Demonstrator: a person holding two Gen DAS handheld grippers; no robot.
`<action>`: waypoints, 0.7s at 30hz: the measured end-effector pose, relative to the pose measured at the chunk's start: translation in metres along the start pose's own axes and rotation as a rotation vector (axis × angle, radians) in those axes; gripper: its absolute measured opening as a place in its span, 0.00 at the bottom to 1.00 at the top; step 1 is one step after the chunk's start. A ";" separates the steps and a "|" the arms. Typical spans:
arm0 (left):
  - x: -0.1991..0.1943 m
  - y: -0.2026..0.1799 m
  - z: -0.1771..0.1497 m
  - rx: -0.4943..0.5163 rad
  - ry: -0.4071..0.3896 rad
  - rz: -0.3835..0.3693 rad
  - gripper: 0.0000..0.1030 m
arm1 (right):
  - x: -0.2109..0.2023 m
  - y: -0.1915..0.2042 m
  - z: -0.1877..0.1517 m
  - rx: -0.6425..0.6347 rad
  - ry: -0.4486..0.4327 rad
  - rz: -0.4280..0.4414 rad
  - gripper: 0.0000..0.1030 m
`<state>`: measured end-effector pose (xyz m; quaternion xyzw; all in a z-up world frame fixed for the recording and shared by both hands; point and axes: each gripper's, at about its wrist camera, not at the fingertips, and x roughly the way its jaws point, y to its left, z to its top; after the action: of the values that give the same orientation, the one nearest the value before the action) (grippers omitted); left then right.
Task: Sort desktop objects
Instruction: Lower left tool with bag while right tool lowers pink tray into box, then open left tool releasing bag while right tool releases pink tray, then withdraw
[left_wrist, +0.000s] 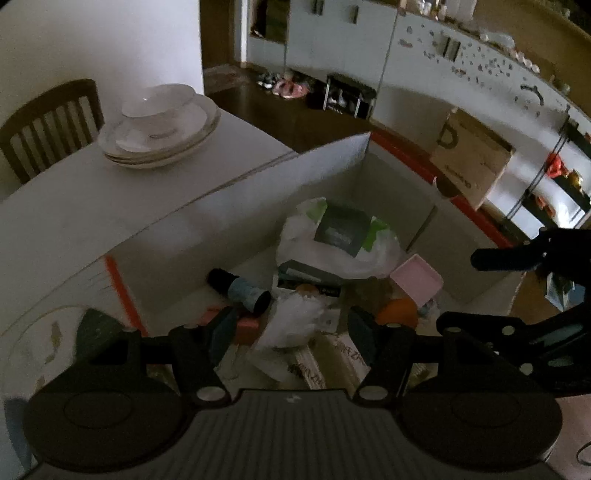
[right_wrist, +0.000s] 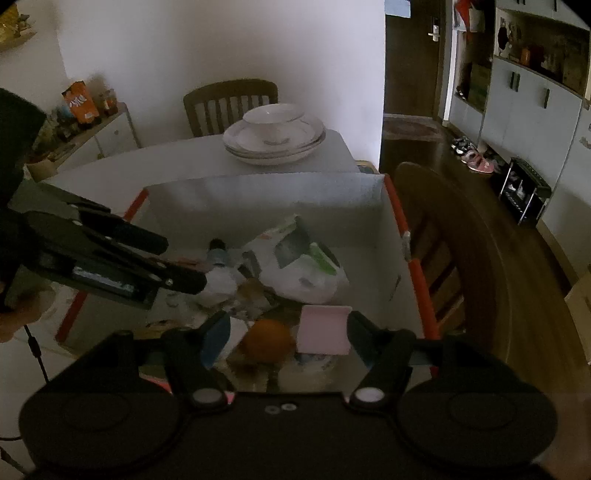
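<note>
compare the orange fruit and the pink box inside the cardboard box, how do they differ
The round orange fruit is a curved ball, while the flat pink rectangular box has straight edges and square corners. The fruit is a deep orange; the pink box is pale. The fruit lies to the left in the right wrist view and the pink box to its right. Both rest among the clutter in the white cardboard box with orange tape, close together, and neither is gripped.

1. The left gripper (left_wrist: 291, 328) points down and forward. Its jaws stand apart and hold nothing.
2. The right gripper (right_wrist: 284, 332) also points down, jaws apart and empty.
3. From the left gripper, the right one shows at about 3 o'clock.
</note>
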<state>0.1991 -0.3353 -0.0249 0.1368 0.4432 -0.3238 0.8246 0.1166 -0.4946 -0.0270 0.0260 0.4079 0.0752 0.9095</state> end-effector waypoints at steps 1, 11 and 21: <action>-0.004 0.000 -0.002 -0.001 -0.009 0.000 0.64 | -0.002 0.002 0.000 -0.001 -0.003 0.002 0.68; -0.050 -0.003 -0.021 0.000 -0.109 0.005 0.64 | -0.022 0.018 -0.003 0.009 -0.061 0.012 0.74; -0.075 0.000 -0.038 0.029 -0.171 0.024 0.77 | -0.044 0.033 -0.006 0.016 -0.134 0.016 0.89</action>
<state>0.1452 -0.2852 0.0150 0.1257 0.3646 -0.3307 0.8613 0.0797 -0.4687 0.0048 0.0417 0.3466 0.0774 0.9339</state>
